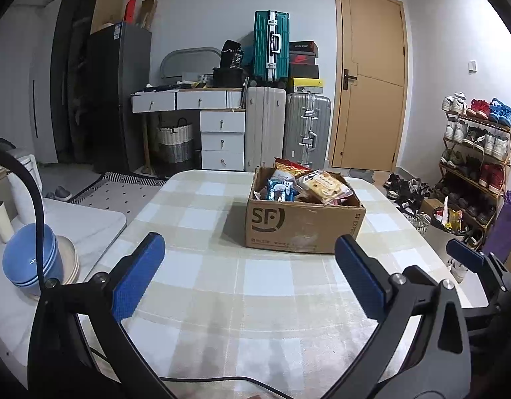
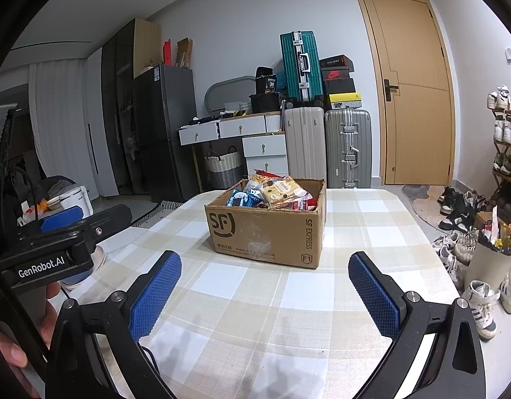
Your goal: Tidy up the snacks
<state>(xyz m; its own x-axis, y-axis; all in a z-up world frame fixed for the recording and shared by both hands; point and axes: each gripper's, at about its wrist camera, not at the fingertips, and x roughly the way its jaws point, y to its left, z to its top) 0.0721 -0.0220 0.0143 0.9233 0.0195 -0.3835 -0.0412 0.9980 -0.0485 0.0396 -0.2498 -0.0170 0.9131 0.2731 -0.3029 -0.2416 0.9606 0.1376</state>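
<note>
An open cardboard box (image 1: pixel 302 229) marked SF stands on the checked tablecloth, and the same box (image 2: pixel 265 232) shows in the right wrist view. Several snack packets (image 1: pixel 302 183) fill it to the brim, among them a blue one and a biscuit pack (image 2: pixel 282 189). My left gripper (image 1: pixel 248 259) is open, low over the table, a short way in front of the box, with nothing between its blue pads. My right gripper (image 2: pixel 265 276) is open too, likewise short of the box and holding nothing. The right gripper's blue pad (image 1: pixel 464 256) also shows at the right of the left wrist view.
The table (image 1: pixel 222 299) has a beige and white checked cloth. Blue bowls (image 1: pixel 32 259) are stacked on a white side surface at the left. Suitcases (image 1: pixel 288 126), drawers and a wooden door stand behind. A shoe rack (image 1: pixel 474 159) and loose shoes (image 2: pixel 481 299) lie to the right.
</note>
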